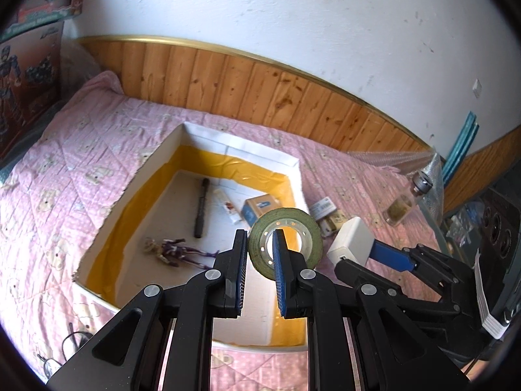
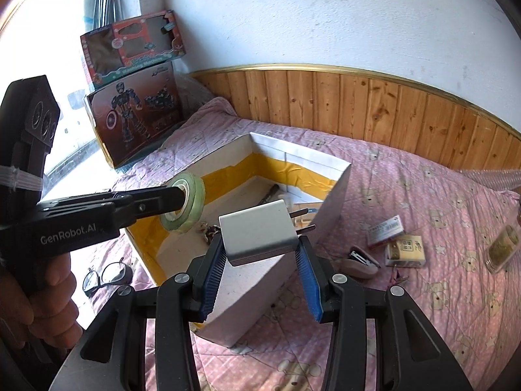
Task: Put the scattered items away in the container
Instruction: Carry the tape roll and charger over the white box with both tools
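Note:
A white box with a yellow-taped inside (image 1: 192, 137) (image 2: 335, 192) stands on the pink bedspread. In it lie a black pen (image 1: 200, 207), a small purple doll (image 1: 176, 251), a tube (image 1: 228, 208) and a blue carton (image 1: 260, 207). My left gripper (image 1: 260, 238) (image 2: 182, 195) is shut on the wall of a green tape roll (image 1: 286, 241) (image 2: 185, 202) and holds it above the box. My right gripper (image 2: 260, 244) (image 1: 355, 244) is shut on a white plug charger (image 2: 257, 231) (image 1: 350, 239) over the box's near right edge.
On the bedspread right of the box lie two small cartons (image 2: 403, 251) (image 2: 386, 229), a stapler (image 2: 361, 260) and a glass bottle (image 2: 503, 247) (image 1: 400, 208). Glasses (image 2: 104, 277) lie left of the box. Toy boxes (image 2: 136, 120) lean at the far left. Wood panelling (image 1: 260, 81) runs behind.

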Demonstrator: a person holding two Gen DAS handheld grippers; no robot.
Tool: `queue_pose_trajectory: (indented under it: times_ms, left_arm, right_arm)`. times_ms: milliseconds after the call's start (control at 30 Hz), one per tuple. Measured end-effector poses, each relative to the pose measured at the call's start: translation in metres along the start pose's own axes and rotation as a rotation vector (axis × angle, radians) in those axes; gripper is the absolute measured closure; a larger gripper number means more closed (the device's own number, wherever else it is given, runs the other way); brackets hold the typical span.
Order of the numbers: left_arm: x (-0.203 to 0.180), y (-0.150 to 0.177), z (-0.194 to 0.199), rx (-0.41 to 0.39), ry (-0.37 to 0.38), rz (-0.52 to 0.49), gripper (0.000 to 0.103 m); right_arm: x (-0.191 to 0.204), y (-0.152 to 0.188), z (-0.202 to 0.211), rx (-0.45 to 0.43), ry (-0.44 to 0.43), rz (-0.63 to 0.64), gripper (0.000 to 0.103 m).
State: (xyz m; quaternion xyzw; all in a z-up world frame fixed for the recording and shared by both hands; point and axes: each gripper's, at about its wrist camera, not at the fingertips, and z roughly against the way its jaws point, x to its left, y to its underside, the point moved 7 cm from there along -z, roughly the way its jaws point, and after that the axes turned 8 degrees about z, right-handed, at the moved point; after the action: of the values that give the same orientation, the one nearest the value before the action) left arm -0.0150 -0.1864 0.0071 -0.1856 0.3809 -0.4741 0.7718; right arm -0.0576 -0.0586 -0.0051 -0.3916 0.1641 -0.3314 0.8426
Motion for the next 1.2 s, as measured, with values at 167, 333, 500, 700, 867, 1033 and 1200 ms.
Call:
queue_pose_trajectory:
  times_ms: [167,333,500,700,867,1033,1200]
  left_arm:
    - [0.019,0.001,-0.004,0.015,-0.019,0.021,0.088]
    - [0.032,0.003,-0.007,0.028,-0.039,0.026,0.088]
    - [0.045,0.006,-0.012,0.043,-0.072,0.030,0.088]
    - [0.059,0.008,-0.020,0.060,-0.131,0.006,0.088]
    - [0.069,0.012,-0.031,0.082,-0.187,-0.030,0.088]
    - [0.073,0.013,-0.036,0.085,-0.249,-0.094,0.088]
    - [0.076,0.015,-0.040,0.085,-0.289,-0.136,0.088]
  right_arm:
    - [0.015,0.001,-0.012,0.020,-0.012,0.031,0.058]
    - [0.029,0.001,-0.021,0.034,-0.025,0.063,0.058]
    - [0.041,0.003,-0.033,0.059,-0.040,0.086,0.058]
    - [0.051,0.007,-0.048,0.096,-0.065,0.087,0.058]
    - [0.057,0.012,-0.061,0.132,-0.081,0.082,0.058]
    - [0.061,0.017,-0.072,0.165,-0.098,0.072,0.058]
    - [0.067,0.020,-0.081,0.195,-0.106,0.074,0.058]
